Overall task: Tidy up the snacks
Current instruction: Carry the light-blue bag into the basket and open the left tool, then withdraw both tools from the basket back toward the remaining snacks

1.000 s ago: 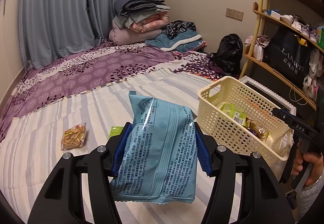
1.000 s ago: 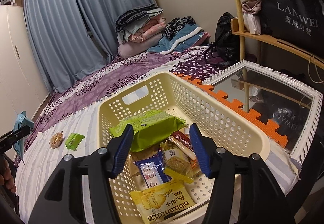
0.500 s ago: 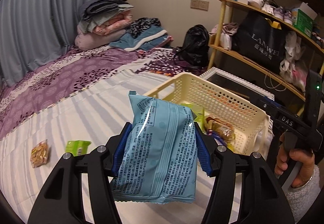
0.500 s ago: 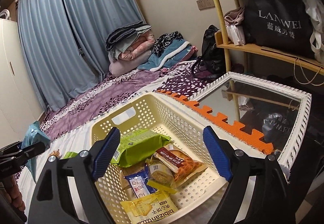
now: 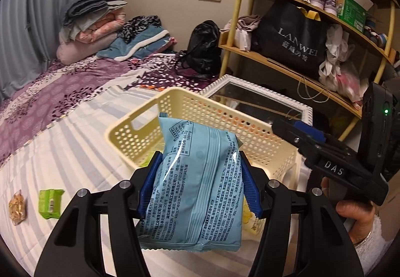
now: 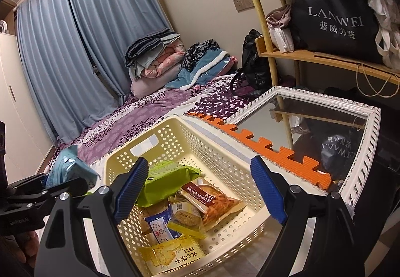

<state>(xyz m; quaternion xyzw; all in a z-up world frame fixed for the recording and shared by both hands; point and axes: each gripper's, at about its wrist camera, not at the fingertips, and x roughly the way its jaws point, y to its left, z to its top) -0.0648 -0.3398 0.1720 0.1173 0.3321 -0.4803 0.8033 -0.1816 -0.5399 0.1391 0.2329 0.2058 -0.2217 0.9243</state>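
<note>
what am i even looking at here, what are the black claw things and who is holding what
No robot here: a person holds a hand tool with two jaws in each hand, and a wide-angle camera on each looks along them. The left tool's picture shows the left gripper shut on a pale blue snack bag, near a cream basket on the striped bed. The right gripper is open with nothing between its jaws, which have just been opening; it hangs over the basket, which already holds several snack packets. A small green packet and a clear packet of brownish snacks lie on the bed.
</note>
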